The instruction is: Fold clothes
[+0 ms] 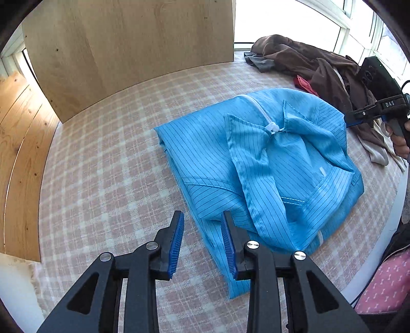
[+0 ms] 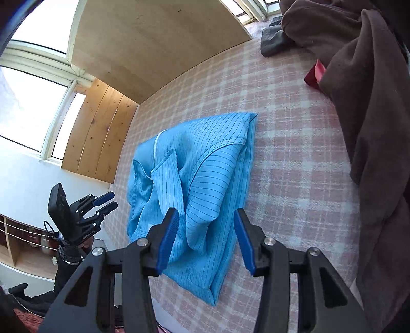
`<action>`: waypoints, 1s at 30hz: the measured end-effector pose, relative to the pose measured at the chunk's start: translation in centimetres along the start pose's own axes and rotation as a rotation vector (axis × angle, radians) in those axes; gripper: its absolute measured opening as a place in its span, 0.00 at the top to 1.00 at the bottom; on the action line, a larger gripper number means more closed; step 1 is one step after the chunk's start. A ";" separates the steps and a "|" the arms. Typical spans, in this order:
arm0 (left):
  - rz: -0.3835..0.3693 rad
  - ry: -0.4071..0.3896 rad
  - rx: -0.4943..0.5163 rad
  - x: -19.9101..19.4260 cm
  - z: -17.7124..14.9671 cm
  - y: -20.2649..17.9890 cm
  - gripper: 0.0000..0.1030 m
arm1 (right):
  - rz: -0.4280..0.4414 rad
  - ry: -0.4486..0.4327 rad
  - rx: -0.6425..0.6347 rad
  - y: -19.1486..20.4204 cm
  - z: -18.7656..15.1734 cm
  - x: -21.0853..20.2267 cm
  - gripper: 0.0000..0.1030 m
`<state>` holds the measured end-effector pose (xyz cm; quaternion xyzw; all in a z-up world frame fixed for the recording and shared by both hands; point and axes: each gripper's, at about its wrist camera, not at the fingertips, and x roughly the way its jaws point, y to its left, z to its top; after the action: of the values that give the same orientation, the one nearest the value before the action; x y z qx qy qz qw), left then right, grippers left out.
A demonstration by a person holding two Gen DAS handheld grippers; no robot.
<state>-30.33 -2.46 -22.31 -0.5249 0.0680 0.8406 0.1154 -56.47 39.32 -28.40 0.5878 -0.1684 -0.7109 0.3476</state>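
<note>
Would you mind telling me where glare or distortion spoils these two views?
Left wrist view: window blown out white, wooden board bowed by the fisheye. Right wrist view: windows overexposed too; blue garment sharp and evenly lit.

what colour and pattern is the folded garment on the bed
Light blue with thin dark pinstripes, white zipper; the garment shows best in the left wrist view.

Left wrist view: I log the folded jacket (image 1: 256, 164) at centre on the checked blanket (image 1: 107, 164). Clothes pile (image 1: 320, 69) lies at two o'clock behind it, and the wooden board (image 1: 128, 46) stands at eleven o'clock.
</note>
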 end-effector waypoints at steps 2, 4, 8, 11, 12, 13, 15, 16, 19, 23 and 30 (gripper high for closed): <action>-0.028 0.019 -0.007 0.9 0.2 0.1 0.67 | -0.041 0.027 -0.021 0.8 -0.3 1.2 0.57; -0.053 0.034 0.007 2.0 0.6 -0.2 0.64 | -0.107 0.047 -0.032 1.1 -0.4 2.4 0.57; -0.088 0.069 0.034 4.4 1.1 -0.5 0.78 | -0.054 0.057 0.022 0.3 -0.7 3.7 0.57; -0.107 0.074 0.042 4.8 1.1 -0.1 0.87 | 0.015 0.063 0.058 -0.2 -0.9 4.2 0.76; -0.098 0.072 0.044 4.5 1.0 0.1 0.87 | 0.064 0.061 0.084 -0.4 -1.0 4.2 0.82; -0.086 0.071 0.046 4.3 0.9 0.4 0.87 | 0.114 0.059 0.110 -0.6 -1.2 4.2 0.88; -0.071 0.064 0.050 3.5 0.8 0.7 0.87 | 0.285 0.044 0.207 -1.7 -2.1 3.9 0.89; -0.070 0.058 0.052 3.0 0.7 0.8 0.87 | 0.376 0.036 0.259 -2.3 -2.6 3.8 0.90; -0.039 0.037 0.122 1.0 1.0 -0.9 0.88 | 0.309 -0.021 0.279 -3.6 -3.5 2.7 0.88; -0.061 -0.011 0.287 -1.7 1.6 -6.7 0.87 | 0.072 -0.053 0.100 -1.1 -3.0 -0.2 0.76; -0.142 -0.067 0.530 -2.0 4.8 -16.4 0.75 | -0.097 0.086 -0.222 3.9 -5.8 0.8 0.92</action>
<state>-29.24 14.27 -18.27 -0.4515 0.2449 0.8002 0.3095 -49.88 36.97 -27.91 0.5830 -0.0449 -0.7155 0.3824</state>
